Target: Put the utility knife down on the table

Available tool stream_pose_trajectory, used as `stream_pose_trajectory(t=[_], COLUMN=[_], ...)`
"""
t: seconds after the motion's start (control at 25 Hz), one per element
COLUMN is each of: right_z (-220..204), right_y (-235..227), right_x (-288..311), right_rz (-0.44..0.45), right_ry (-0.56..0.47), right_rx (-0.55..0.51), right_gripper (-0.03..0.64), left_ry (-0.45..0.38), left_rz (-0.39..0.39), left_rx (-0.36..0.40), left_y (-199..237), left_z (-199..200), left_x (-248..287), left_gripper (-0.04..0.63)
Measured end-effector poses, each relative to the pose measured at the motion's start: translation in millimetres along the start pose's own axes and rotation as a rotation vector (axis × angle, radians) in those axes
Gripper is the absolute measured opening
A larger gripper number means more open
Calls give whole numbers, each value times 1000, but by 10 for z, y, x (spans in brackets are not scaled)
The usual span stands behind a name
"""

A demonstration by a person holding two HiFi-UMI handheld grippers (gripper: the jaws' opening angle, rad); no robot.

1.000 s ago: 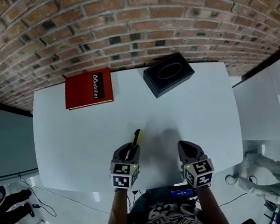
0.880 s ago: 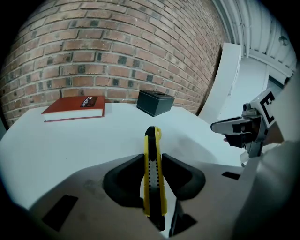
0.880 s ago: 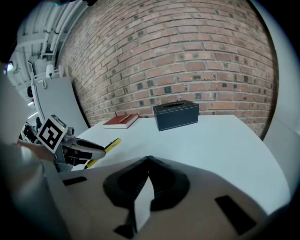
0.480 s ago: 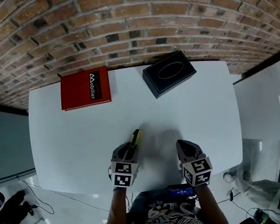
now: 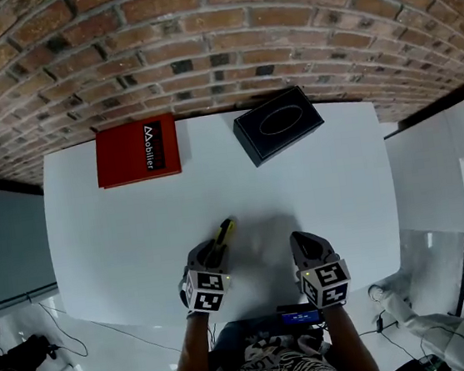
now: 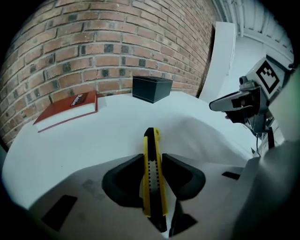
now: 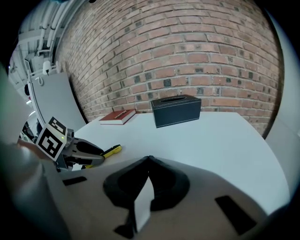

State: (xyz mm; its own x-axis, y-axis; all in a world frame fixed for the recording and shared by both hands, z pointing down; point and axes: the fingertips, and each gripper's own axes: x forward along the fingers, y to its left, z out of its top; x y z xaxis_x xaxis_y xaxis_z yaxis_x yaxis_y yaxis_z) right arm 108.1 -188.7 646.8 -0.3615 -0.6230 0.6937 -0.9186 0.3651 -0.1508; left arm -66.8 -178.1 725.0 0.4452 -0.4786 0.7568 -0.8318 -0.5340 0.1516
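A yellow and black utility knife (image 6: 151,168) is clamped between the jaws of my left gripper (image 6: 152,161), its tip pointing ahead over the white table (image 6: 70,140). In the head view the knife (image 5: 224,232) sticks out from the left gripper (image 5: 210,259) near the table's front edge. My right gripper (image 5: 304,247) is beside it to the right, jaws together and empty (image 7: 147,161). From the right gripper view the knife's tip (image 7: 112,150) shows at the left, just above the table.
A red book (image 5: 137,151) lies at the back left of the table. A black tissue box (image 5: 278,123) stands at the back centre. A brick wall (image 5: 214,40) runs behind the table. A white panel (image 5: 438,155) stands to the right.
Both grippers keep about the same place near the front edge. The head camera has shifted slightly, so the book and box sit a little differently in the picture.
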Motion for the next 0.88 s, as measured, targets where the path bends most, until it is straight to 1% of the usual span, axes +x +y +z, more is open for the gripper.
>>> stream_pose_trajectory(t=[0.2,0.56,0.76,0.88], right_z=[16,175,185,202], right_y=[-21,6,-13,-12], right_x=[-9,-113,-213,-274], right_rz=[-3,-12,-18,-18], right_ry=[-3,-51,-66,-78], right_rx=[8,-16,-19,-23], right_gripper=[0,0,0,0], left_ry=[-3,0,-23,-53], left_rz=[-10,-1,28,52], left_rx=[-3,4,6,8], left_y=[3,-41,-28,-13], left_z=[1,53,122,203], left_x=[12,13,-50,-119], left_gripper=[124,125,137,138])
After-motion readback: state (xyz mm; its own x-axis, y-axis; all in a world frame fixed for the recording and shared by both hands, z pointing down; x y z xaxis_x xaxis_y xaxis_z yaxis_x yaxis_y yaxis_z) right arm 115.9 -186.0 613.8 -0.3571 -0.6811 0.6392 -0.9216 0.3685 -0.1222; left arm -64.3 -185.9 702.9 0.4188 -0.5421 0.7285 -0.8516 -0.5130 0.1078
